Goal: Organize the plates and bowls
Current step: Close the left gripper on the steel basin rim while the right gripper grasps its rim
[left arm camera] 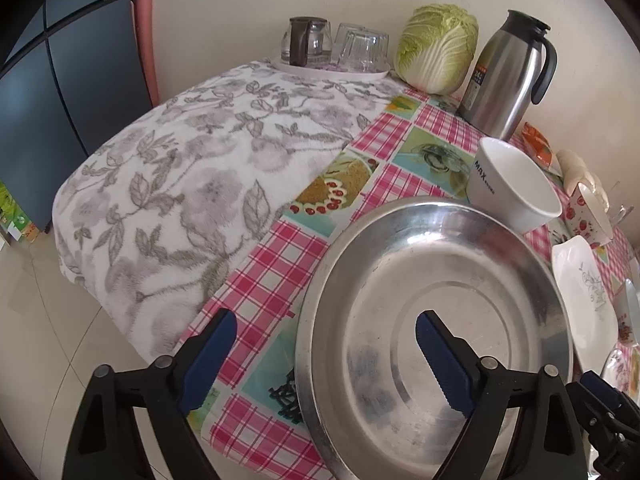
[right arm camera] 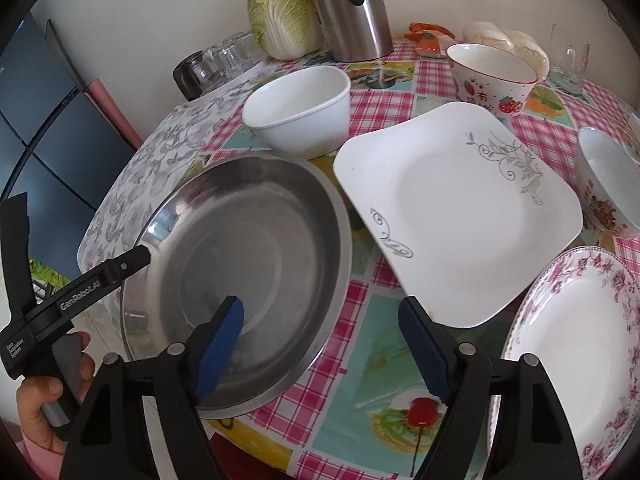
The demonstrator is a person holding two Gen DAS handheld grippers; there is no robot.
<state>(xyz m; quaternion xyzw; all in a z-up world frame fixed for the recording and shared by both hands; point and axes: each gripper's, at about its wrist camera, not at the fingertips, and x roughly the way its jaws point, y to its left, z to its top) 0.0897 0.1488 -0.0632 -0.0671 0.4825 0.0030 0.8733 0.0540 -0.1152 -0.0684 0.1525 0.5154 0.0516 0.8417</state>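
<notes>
A wide steel basin [left arm camera: 432,320] [right arm camera: 248,280] sits at the table's near edge. My left gripper [left arm camera: 326,320] is open, one finger outside the basin's left rim and one over its inside. My right gripper [right arm camera: 320,304] is open astride the basin's right rim. Neither pair of pads presses on the metal. Behind the basin stands a plain white bowl [left arm camera: 516,184] [right arm camera: 300,108]. To its right lie a square white plate [right arm camera: 452,208], a round floral plate [right arm camera: 580,352], a strawberry bowl [right arm camera: 492,80] and another patterned bowl [right arm camera: 608,184].
A cabbage [left arm camera: 438,48], a steel thermos jug [left arm camera: 508,80] and a tray of glasses [left arm camera: 336,46] line the back wall. A grey floral cloth [left arm camera: 192,184] covers the table's left part. Floor shows past the near edge. A hand [right arm camera: 44,400] holds the left gripper's handle.
</notes>
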